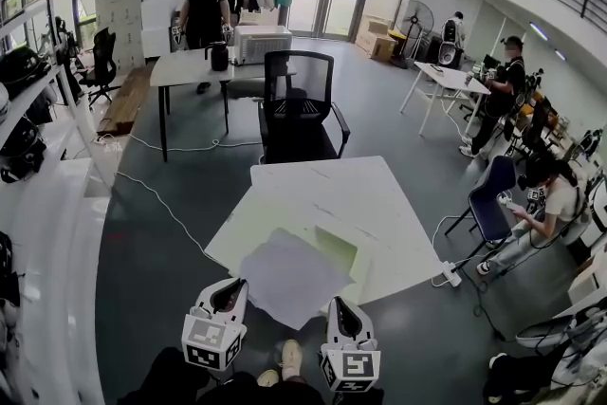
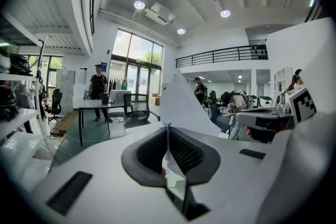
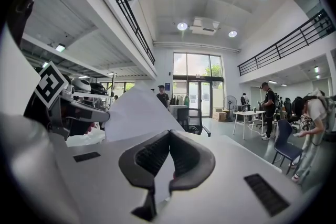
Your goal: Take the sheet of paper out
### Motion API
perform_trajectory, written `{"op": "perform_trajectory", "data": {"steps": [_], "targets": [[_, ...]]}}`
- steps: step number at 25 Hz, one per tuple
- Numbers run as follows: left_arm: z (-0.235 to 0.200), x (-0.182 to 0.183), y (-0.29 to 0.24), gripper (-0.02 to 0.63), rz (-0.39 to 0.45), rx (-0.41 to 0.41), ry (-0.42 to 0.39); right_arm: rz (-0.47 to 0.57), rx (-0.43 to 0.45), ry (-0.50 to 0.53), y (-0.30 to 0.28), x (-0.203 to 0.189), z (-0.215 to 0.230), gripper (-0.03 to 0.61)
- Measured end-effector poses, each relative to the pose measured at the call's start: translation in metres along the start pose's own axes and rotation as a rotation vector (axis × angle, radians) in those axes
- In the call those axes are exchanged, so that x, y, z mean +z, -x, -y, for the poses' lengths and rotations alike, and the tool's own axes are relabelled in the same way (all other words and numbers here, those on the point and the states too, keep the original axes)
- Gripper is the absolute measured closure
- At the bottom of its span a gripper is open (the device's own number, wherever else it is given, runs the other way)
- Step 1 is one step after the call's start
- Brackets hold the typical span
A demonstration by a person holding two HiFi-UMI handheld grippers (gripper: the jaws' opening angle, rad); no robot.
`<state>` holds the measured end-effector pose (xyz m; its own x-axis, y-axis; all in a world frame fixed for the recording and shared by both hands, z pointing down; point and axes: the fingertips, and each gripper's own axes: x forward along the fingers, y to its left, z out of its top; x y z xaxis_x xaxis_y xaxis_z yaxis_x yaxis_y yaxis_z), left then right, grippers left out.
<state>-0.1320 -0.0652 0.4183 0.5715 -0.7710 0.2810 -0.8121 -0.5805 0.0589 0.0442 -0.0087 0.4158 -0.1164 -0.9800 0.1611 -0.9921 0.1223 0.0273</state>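
Left tongs (image 1: pixel 233 285) and right tongs (image 1: pixel 340 304), side by side, both pinch the paper (image 1: pixel 289 272).

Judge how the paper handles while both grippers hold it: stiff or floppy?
Probably floppy: the paper bends into a peak beyond the left gripper and right gripper. Likely light: two small edge pinches hold it. It may tear or slip if they pull apart.

- I see the white table (image 1: pixel 332 190) standing on the grey floor (image 1: pixel 152 232).
- A pale green folder (image 1: pixel 340 251) lies flat on it, near my edge.
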Motion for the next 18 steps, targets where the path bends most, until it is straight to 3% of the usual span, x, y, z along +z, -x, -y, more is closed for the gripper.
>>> {"op": "perform_trajectory", "data": {"steps": [18], "targets": [[0.009, 0.004, -0.013, 0.583, 0.002, -0.007, 0.000, -0.008, 0.011, 0.010, -0.008, 0.002, 0.013, 0.563]]}}
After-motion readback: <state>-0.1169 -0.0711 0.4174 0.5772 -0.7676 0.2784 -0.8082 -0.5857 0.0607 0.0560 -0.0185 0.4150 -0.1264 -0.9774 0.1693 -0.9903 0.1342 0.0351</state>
